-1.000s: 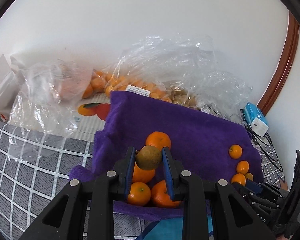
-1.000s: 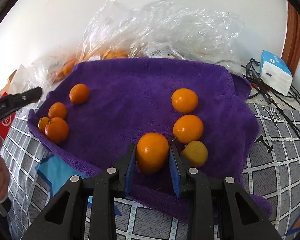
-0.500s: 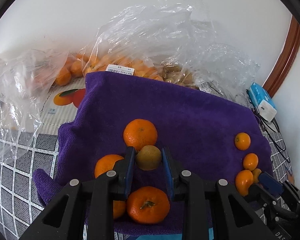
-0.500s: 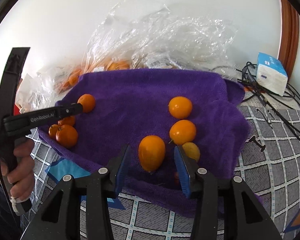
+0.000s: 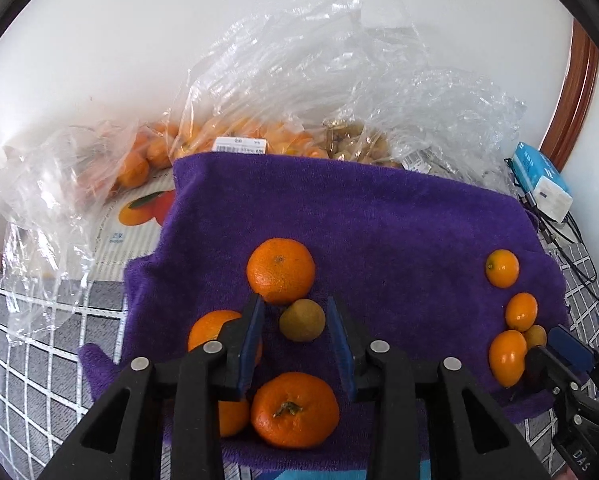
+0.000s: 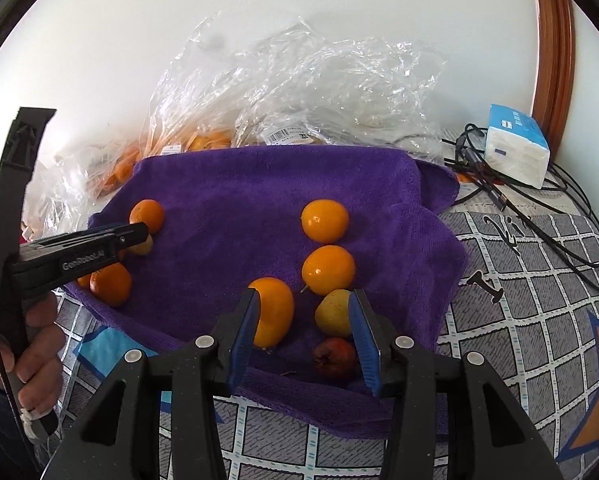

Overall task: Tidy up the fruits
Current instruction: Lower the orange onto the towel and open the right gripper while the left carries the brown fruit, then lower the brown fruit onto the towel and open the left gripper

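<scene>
Clear plastic bags (image 5: 71, 184) holding oranges lie at far left and behind the purple towel (image 5: 379, 232). On the towel's left part, the left gripper (image 5: 295, 322) stands spread apart around a small brownish fruit (image 5: 302, 319), touching neither pad; a large mandarin (image 5: 280, 270) sits against it behind, another mandarin (image 5: 294, 409) below. Toward the right, the right gripper (image 6: 302, 322) is parted, an elongated orange (image 6: 273, 311) by its left pad, a yellow fruit (image 6: 334, 313) by its right. Cables (image 6: 511, 196) and a tissue pack (image 6: 517, 146) lie far right.

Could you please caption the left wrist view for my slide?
Left gripper open around a brownish fruit among oranges on a purple towel.
</scene>
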The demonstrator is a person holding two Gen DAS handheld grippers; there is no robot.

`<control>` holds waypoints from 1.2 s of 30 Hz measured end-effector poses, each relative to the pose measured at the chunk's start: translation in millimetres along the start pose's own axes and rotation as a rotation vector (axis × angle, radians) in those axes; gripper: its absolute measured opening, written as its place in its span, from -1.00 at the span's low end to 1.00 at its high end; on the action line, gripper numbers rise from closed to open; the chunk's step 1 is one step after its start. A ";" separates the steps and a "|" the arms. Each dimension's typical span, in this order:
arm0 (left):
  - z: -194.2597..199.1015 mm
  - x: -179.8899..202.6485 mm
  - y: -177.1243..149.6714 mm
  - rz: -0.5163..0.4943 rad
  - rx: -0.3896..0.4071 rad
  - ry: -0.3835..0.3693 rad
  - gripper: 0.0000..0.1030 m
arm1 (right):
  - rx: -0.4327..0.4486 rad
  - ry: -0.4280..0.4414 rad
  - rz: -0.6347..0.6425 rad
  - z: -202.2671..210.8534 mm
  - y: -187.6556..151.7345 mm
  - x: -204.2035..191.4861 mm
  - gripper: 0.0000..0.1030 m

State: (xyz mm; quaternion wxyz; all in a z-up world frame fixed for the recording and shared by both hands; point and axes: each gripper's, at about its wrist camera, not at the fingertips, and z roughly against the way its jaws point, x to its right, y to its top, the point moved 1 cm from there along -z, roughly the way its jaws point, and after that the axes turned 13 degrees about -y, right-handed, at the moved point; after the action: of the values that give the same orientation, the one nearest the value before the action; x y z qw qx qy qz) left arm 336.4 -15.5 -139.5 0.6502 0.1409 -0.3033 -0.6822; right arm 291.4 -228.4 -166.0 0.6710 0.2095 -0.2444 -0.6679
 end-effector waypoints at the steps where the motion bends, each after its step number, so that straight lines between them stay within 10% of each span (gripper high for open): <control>1: 5.0 -0.4 -0.1 0.001 0.008 0.003 -0.18 | -0.001 -0.001 -0.002 -0.5 0.0 0.1 -0.11; 15: 109.0 -1.0 -44.0 0.023 0.114 0.025 0.43 | -0.018 -0.115 -0.033 74.5 -8.4 2.1 -0.07; 36: 252.8 53.9 -122.5 -0.103 0.271 -0.017 0.99 | 0.149 -0.183 -0.049 238.8 -79.6 6.4 0.92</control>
State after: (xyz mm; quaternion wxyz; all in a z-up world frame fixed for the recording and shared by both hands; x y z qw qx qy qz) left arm 83.7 -13.2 -5.5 0.5869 0.2370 -0.3906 -0.6685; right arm 83.0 -225.6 -24.7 0.6119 0.2031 -0.3482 -0.6805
